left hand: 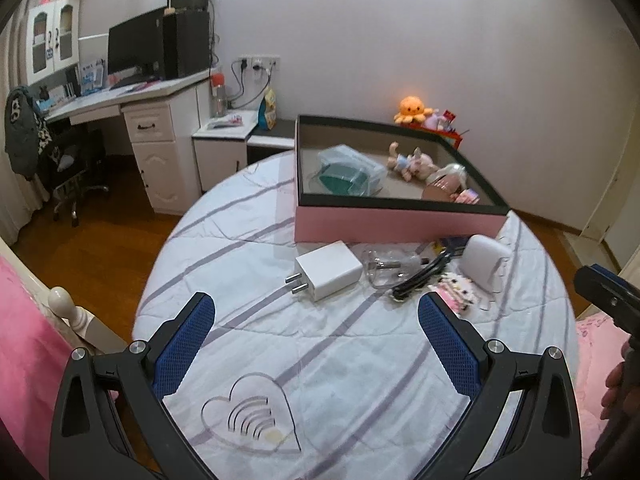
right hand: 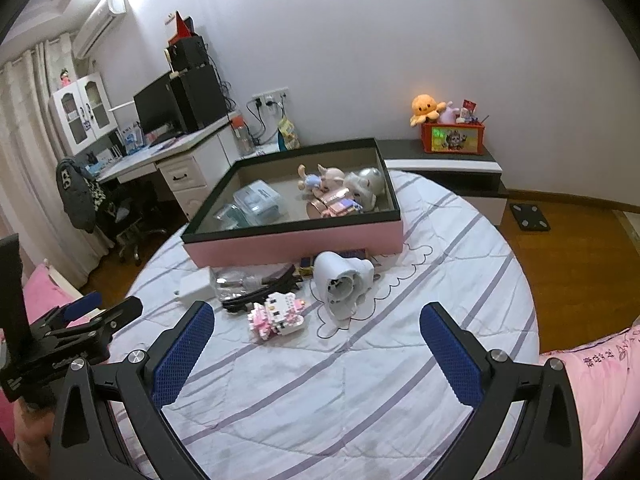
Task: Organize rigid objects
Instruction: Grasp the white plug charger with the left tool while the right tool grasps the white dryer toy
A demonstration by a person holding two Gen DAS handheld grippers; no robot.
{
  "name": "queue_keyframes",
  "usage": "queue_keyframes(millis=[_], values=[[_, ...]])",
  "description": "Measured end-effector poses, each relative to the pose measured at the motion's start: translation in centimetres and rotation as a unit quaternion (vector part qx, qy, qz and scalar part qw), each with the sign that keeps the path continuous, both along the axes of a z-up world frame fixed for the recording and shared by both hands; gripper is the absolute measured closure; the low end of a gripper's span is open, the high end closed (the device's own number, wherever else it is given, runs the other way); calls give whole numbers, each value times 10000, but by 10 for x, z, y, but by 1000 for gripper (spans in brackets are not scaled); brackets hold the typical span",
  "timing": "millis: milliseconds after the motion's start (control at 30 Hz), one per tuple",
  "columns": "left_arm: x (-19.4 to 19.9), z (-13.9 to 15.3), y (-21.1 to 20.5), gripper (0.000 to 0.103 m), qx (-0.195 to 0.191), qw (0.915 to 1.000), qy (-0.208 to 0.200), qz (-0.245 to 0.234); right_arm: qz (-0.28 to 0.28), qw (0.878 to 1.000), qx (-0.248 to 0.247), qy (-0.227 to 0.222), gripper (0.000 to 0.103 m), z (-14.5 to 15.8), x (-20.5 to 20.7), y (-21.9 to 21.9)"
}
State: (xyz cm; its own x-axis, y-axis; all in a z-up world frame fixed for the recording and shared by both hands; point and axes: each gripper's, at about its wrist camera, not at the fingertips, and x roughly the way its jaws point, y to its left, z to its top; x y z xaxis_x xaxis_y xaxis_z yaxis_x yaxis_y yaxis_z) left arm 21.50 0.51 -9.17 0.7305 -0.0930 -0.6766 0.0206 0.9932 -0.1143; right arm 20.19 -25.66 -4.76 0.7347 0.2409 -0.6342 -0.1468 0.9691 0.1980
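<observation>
A pink box with a black rim point(left hand: 400, 222) point(right hand: 296, 242) stands on the round table and holds a clear case, small dolls and trinkets. In front of it lie a white charger plug point(left hand: 328, 270) point(right hand: 196, 284), a clear plastic piece point(left hand: 380, 270) point(right hand: 232, 280), a black cable point(left hand: 420, 276) point(right hand: 260, 294), a pink-white block figure point(left hand: 458, 294) point(right hand: 278, 316) and a white device point(left hand: 486, 262) point(right hand: 342, 284) on its side. My left gripper point(left hand: 316, 320) is open and empty, short of the charger. My right gripper point(right hand: 316, 328) is open and empty, short of the block figure.
The table carries a striped white cloth point(left hand: 320, 360) point(right hand: 360, 380) with a clear heart-shaped piece point(left hand: 252, 416) near me. A desk with monitor point(left hand: 136, 52) stands back left. A low shelf with a toy crate point(right hand: 452, 138) is behind. Pink bedding point(right hand: 600, 384) lies at the right.
</observation>
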Motion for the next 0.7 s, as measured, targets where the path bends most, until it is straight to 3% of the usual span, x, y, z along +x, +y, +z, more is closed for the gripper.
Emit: queue_keyframes(millis=[400, 700], values=[[73, -56, -8, 0, 382, 9966, 723, 98, -49, 9980, -154, 611, 0, -43, 57, 1], [104, -72, -18, 2, 461, 9945, 937, -96, -65, 9957, -199, 907, 0, -69, 99, -1]])
